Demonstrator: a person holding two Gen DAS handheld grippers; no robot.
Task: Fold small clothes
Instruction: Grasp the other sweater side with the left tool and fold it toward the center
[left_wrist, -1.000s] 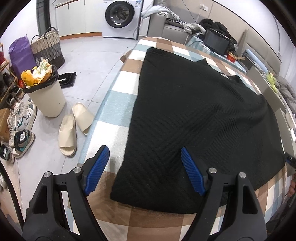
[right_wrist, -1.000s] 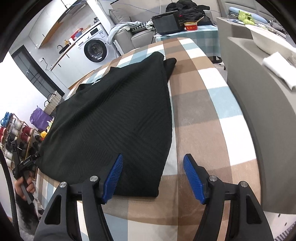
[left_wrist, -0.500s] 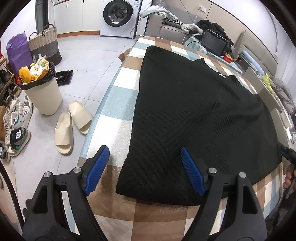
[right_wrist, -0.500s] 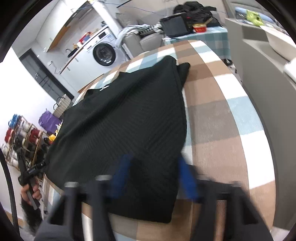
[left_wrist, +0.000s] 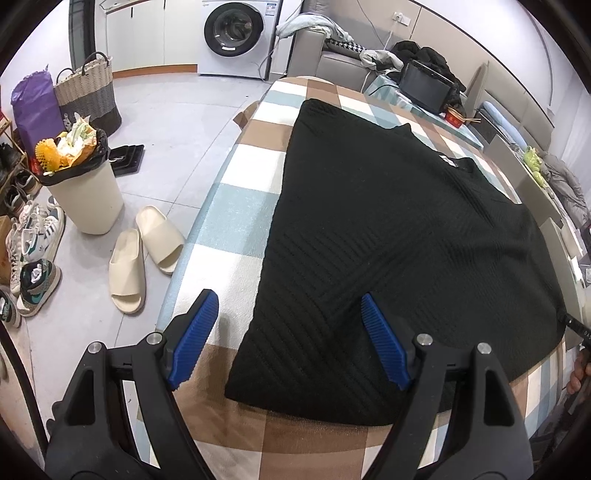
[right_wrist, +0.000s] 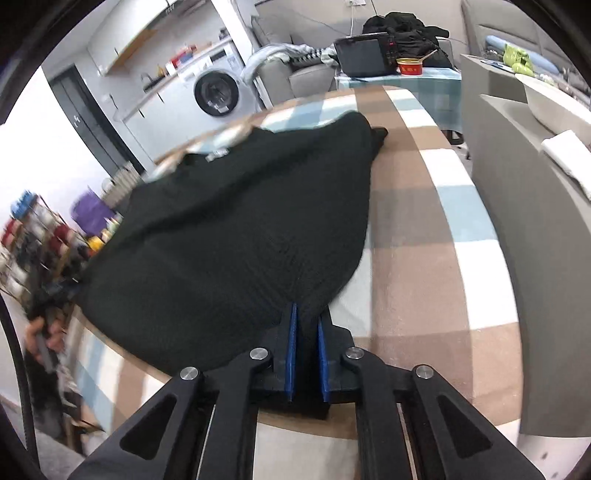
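A black knit sweater lies spread on a table under a checked brown, blue and white cloth. My left gripper hangs open above the sweater's near left corner, one blue pad over the cloth and the other over the knit. In the right wrist view, my right gripper is shut on the sweater's near right corner. The fabric is bunched between the blue pads and pulled up a little from the checked cloth.
Left of the table on the floor stand a full waste bin, beige slippers, several shoes and a woven basket. A washing machine stands at the back. A grey counter borders the table's right side.
My right gripper went from wide open to closed on the sweater's near right corner, and that corner has lifted and bunched. The left gripper has stayed open in place.
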